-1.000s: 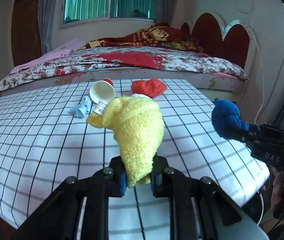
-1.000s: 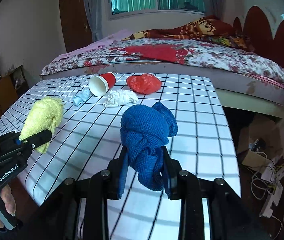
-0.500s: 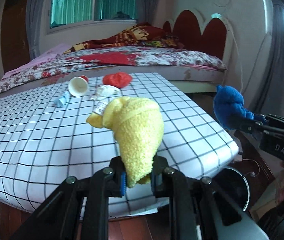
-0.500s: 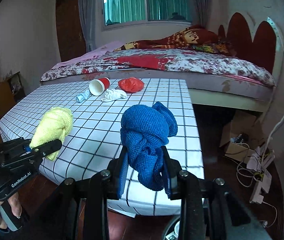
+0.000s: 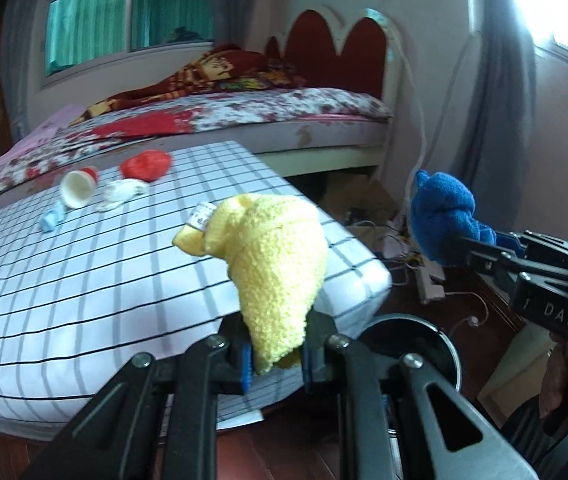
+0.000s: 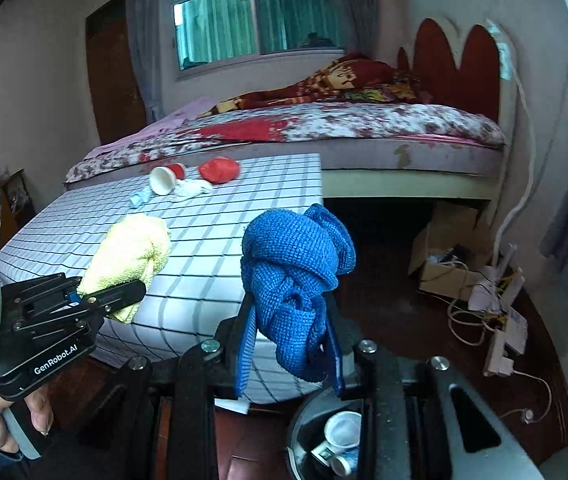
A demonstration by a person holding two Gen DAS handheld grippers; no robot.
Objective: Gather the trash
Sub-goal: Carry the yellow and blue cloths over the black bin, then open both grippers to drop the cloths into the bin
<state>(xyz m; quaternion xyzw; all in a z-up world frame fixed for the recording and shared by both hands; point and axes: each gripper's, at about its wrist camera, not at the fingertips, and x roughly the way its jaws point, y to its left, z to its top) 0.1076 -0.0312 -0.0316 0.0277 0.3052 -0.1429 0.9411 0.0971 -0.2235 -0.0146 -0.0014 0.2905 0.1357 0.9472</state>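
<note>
The right gripper (image 6: 290,344), pinching a knotted blue knit cloth (image 6: 296,280), hangs directly above the round black trash bin (image 6: 304,436), nearer than the left gripper (image 5: 275,354) clamping a fuzzy yellow cloth (image 5: 273,264).

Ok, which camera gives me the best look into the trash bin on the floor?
Right wrist: the trash bin shows its inside, with white cups in it, below the blue cloth. Left wrist shows only its dark rim, mostly behind the gripper.

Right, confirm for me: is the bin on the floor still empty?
No: the right wrist view shows white paper cups already lying inside the dark round bin on the floor below the tongs.
</note>
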